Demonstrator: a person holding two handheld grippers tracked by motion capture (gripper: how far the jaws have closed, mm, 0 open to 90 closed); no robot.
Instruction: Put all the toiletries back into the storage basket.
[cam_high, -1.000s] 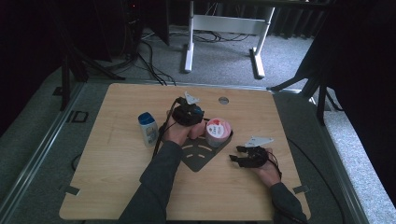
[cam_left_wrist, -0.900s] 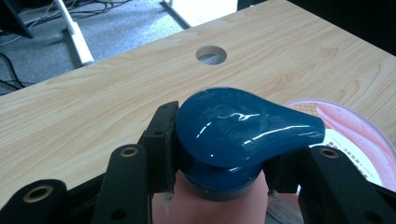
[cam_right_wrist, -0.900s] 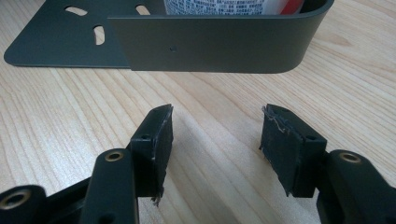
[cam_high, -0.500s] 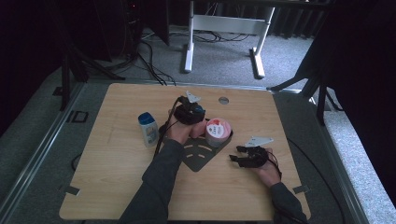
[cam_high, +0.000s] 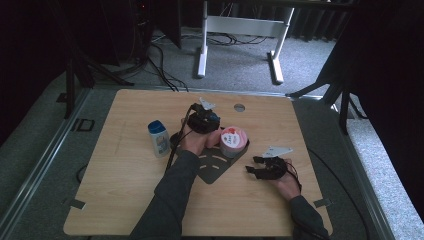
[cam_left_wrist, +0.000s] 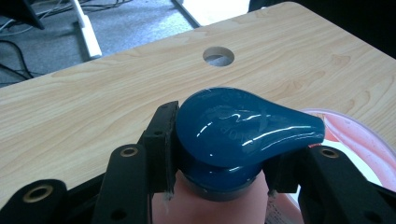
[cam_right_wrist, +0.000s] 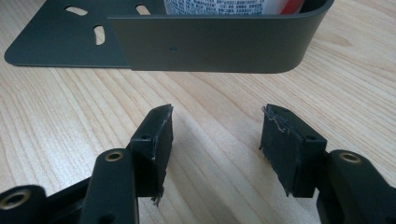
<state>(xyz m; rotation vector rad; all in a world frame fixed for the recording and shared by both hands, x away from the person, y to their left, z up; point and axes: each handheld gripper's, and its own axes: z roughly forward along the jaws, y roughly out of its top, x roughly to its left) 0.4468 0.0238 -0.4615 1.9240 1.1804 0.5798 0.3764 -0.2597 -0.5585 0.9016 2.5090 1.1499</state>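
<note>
Pink bottle (cam_left_wrist: 205, 205) body hidden below left gripper (cam_left_wrist: 219, 163)

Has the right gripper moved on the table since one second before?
No. In the high view the right gripper sits at the same spot beside the dark metal tray, below the round hole in the table, jaws open and empty.

bare tabletop (cam_high: 125, 200) near, tray wall (cam_right_wrist: 210, 44) ahead

Upright pink bottle (cam_left_wrist: 215, 205), glossy blue cap (cam_left_wrist: 243, 128)
</note>
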